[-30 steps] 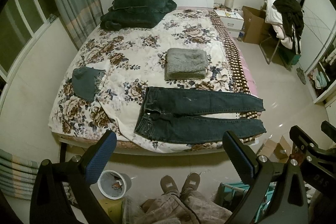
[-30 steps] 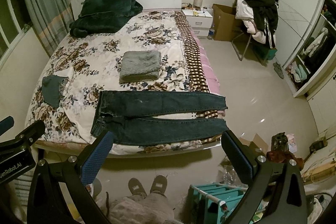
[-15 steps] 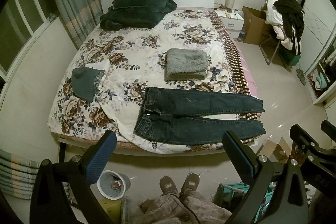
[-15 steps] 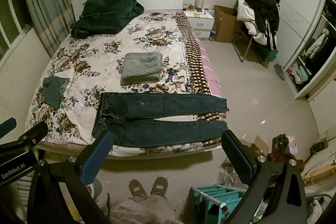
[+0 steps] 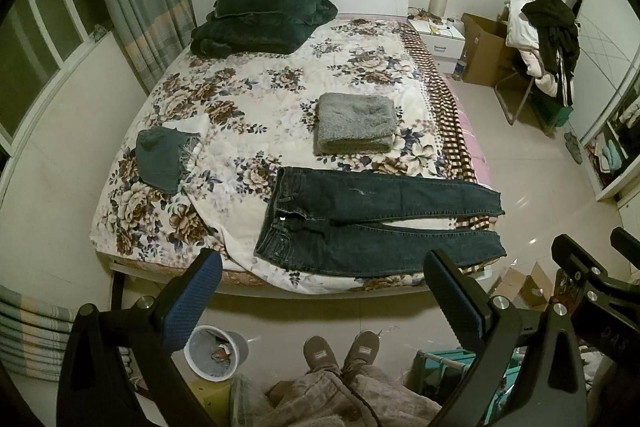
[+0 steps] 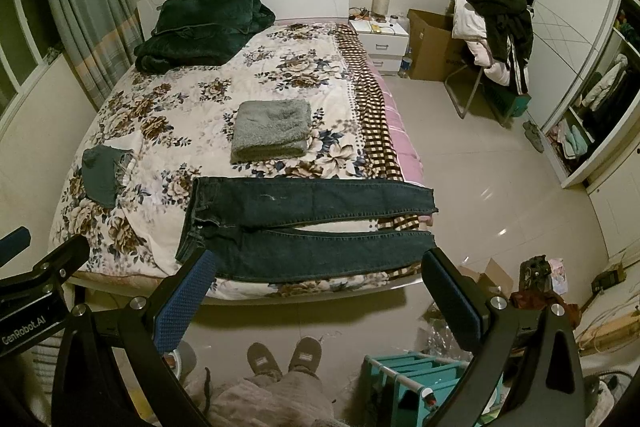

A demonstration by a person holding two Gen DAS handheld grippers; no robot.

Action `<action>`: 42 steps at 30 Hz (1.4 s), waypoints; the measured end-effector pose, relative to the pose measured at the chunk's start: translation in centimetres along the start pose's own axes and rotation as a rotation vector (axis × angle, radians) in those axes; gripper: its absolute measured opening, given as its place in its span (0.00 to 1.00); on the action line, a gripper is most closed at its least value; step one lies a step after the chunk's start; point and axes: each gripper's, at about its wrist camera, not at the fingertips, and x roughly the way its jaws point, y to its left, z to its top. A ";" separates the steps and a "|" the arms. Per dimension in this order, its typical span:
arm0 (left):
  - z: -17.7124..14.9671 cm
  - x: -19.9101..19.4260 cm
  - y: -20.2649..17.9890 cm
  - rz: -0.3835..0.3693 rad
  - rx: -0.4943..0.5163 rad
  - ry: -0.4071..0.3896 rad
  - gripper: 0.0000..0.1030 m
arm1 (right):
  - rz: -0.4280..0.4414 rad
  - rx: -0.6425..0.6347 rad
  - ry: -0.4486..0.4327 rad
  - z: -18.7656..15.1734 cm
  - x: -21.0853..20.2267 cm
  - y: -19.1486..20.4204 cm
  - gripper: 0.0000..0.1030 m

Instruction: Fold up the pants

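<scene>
Dark blue jeans (image 5: 372,223) lie flat along the near edge of the floral bed (image 5: 248,95), waistband to the left, both legs stretched right. They also show in the right wrist view (image 6: 304,231). My left gripper (image 5: 324,275) is open and empty, held high above the floor before the bed's near edge. My right gripper (image 6: 320,275) is open and empty too, at the same height to the right. Neither touches the jeans.
A folded grey towel (image 5: 356,123) lies mid-bed, a small dark green garment (image 5: 162,157) at its left, dark green bedding (image 5: 260,17) at the headboard. A bin (image 5: 214,351) and teal rack (image 6: 416,379) stand on the floor by my feet. A clothes-laden chair (image 6: 492,27) stands right.
Both grippers have drifted slightly, so the bed and jeans shift a little in view. Both stay open and empty. The jeans have not moved.
</scene>
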 end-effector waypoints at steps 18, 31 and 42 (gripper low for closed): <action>0.4 -0.1 -0.1 -0.005 -0.002 0.003 1.00 | 0.000 0.003 0.003 0.1 0.1 0.1 1.00; 3.1 5.3 -0.6 0.009 0.021 -0.048 1.00 | -0.038 0.108 0.022 1.5 4.7 0.7 1.00; 7.4 20.3 -2.1 0.012 0.021 0.061 1.00 | -0.083 0.164 0.038 6.6 18.9 -0.7 1.00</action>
